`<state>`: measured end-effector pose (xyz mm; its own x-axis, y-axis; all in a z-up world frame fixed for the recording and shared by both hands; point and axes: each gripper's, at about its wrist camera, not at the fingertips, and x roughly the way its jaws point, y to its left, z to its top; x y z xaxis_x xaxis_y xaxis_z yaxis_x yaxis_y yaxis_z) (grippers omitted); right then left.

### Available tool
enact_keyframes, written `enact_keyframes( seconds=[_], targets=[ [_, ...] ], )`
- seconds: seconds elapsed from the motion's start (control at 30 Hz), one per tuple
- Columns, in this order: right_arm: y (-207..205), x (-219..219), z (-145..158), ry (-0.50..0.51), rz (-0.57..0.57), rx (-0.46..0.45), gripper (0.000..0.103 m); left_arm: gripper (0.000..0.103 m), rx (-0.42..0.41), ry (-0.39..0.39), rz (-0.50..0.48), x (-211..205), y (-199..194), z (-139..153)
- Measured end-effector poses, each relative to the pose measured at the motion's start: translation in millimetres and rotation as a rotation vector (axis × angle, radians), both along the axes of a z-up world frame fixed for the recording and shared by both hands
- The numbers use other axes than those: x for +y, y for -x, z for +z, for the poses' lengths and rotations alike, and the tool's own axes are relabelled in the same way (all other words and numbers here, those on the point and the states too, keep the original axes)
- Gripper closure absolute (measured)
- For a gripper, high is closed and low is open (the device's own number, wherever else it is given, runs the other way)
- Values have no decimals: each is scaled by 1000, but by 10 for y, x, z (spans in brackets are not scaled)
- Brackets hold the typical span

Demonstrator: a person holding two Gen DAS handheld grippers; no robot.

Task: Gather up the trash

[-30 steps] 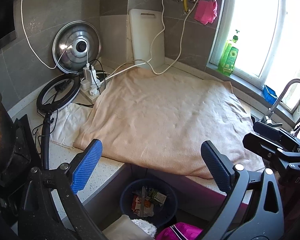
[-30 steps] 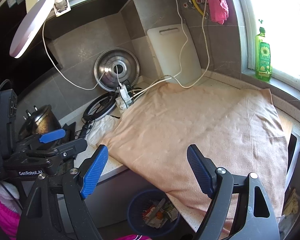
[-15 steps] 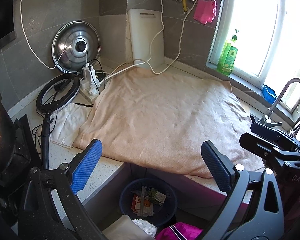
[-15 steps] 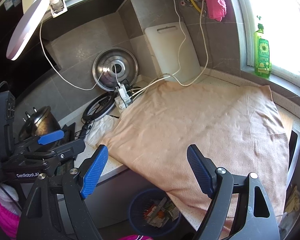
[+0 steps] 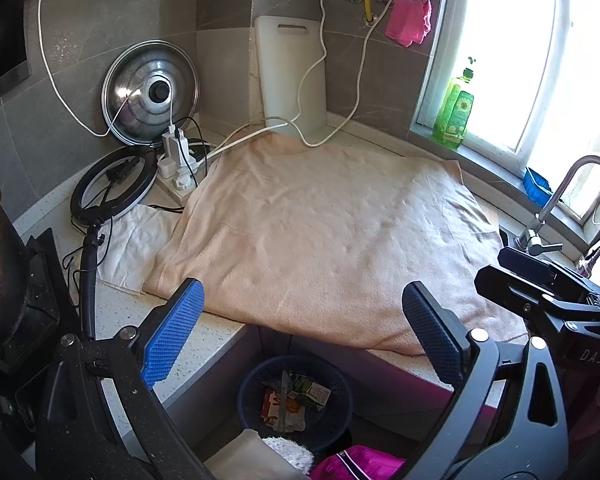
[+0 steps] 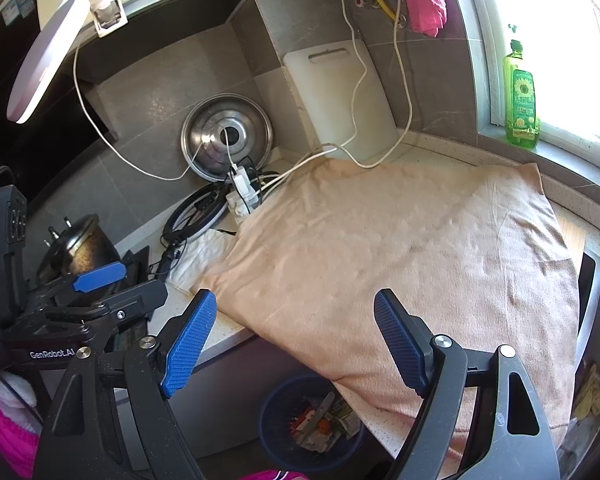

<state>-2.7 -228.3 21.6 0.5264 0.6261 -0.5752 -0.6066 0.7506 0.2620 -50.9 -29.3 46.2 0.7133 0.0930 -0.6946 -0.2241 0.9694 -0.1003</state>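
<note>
- Grippers first, bottom of each frame: left gripper (image 5: 300, 340) jaws spread wide, nothing between the blue pads; right gripper (image 6: 296, 340) also wide, empty.
- Trash bin (image 5: 296, 400) low centre, on the floor below the counter edge, dark blue mesh basket. Trash (image 5: 290, 398) already inside: wrappers, something orange, a grey strip. In right wrist view bin (image 6: 312, 420) sits lower centre, partly tucked under the counter overhang.
- Peach towel (image 5: 332, 232) mid-frame covers most of the counter (image 5: 124, 312); no loose litter visible on it.
- White cloth (image 5: 134, 240) left of towel, touching its edge; could be rubbish, cannot tell.
- Far: ring light (image 5: 114, 184), power strip (image 5: 178, 168), pot lid (image 5: 152, 92), cutting board (image 5: 292, 76), pink rag (image 5: 408, 20), green soap bottle (image 5: 454, 108) on sill, faucet (image 5: 560, 200) right.
- Judgement: collection looks about done. To do it well, scan counter edges and the towel's margins before stopping; keep jaws wide, avoid cables near the power strip.
</note>
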Motion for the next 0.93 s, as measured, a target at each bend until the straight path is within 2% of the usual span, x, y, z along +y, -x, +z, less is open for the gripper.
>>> enact_keyframes(
  seconds=[0.93],
  targets=[
    [-26,0,-62,8,-4,28,22,2,17,1,-2,29,5,-92]
  ],
)
